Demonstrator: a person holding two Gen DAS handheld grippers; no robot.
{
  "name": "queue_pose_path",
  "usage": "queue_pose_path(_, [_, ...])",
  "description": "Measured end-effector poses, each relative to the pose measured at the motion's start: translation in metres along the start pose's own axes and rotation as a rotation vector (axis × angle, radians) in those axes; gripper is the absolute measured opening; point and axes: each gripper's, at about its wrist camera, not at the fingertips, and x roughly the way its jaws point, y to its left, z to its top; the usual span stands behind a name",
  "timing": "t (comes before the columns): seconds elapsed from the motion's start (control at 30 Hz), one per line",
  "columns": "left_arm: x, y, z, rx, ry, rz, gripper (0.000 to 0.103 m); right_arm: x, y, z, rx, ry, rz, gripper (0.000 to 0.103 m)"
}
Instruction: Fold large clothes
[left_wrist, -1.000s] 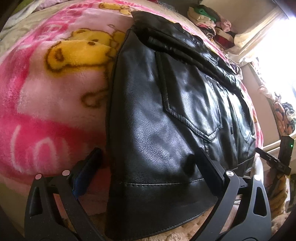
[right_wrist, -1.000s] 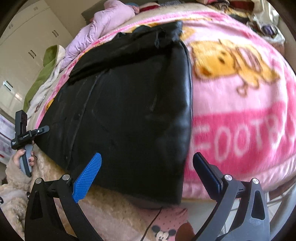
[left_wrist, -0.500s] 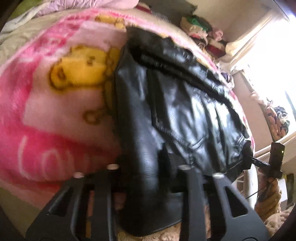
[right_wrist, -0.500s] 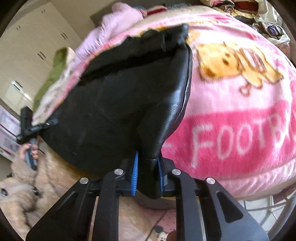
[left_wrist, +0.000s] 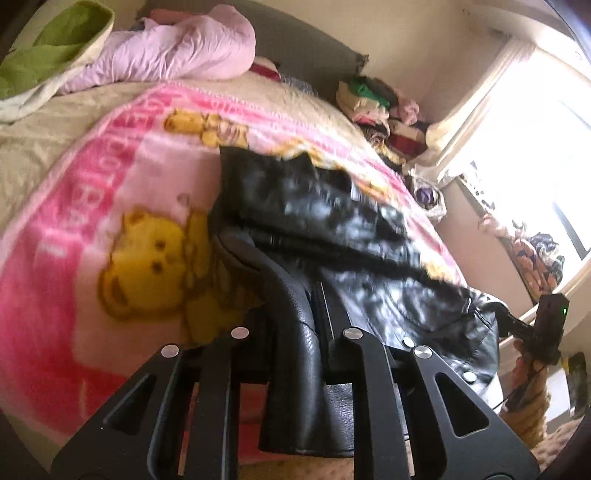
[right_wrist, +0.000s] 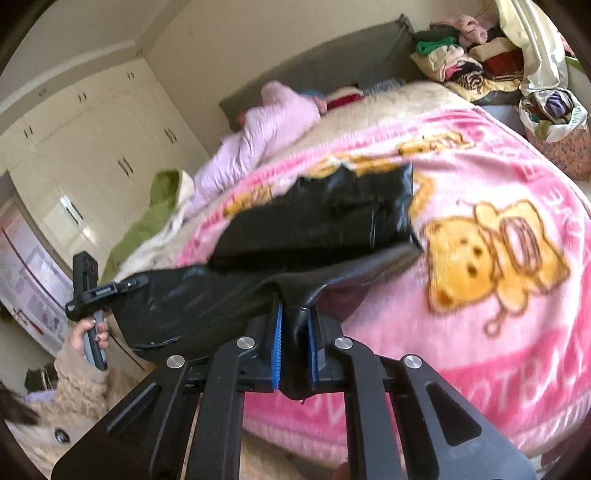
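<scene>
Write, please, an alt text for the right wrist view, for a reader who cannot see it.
The right tongs are shut on one corner of a black leather jacket, holding its near edge above a pink cartoon-bear blanket on a bed. At far left, the left tongs grip the other corner.

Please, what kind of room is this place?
Most likely a bedroom in a home: a bed covered by a pink fleece blanket with yellow bears, cream built-in wardrobe doors, and a pile of folded clothes beside the grey headboard.
</scene>
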Motion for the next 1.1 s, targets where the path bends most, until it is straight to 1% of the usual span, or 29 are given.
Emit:
queue_pose_path(0.1, [0.002, -0.003, 0.02, -0.011, -0.021, -0.002, 0.009, 0.002, -0.001, 0.02, 0.015, -0.06, 0.01, 0.01])
queue_pose_path(0.23, [0.008, -0.004, 0.046, -0.014, -0.04, 0.009, 0.01, 0.008, -0.009, 0.042, 0.075, -0.117, 0.041, 0.01])
queue_pose_path(0.43, [0.023, -0.005, 0.076, -0.044, -0.048, 0.02, 0.01, 0.025, -0.017, 0.078, 0.108, -0.158, 0.054, 0.01])
queue_pose_path(0.57, [0.038, -0.002, 0.095, -0.071, -0.047, 0.036, 0.011, 0.039, -0.024, 0.097, 0.128, -0.169, 0.053, 0.01])
queue_pose_path(0.73, [0.064, 0.0, 0.121, -0.095, -0.023, 0.063, 0.012, 0.062, -0.037, 0.119, 0.16, -0.171, 0.04, 0.01])
queue_pose_path(0.97, [0.106, 0.009, 0.144, -0.127, 0.027, 0.104, 0.016, 0.102, -0.061, 0.146, 0.193, -0.141, 0.013, 0.01])
queue_pose_path(1.1, [0.127, 0.017, 0.154, -0.152, 0.052, 0.123, 0.019, 0.122, -0.074, 0.153, 0.22, -0.119, -0.013, 0.011])
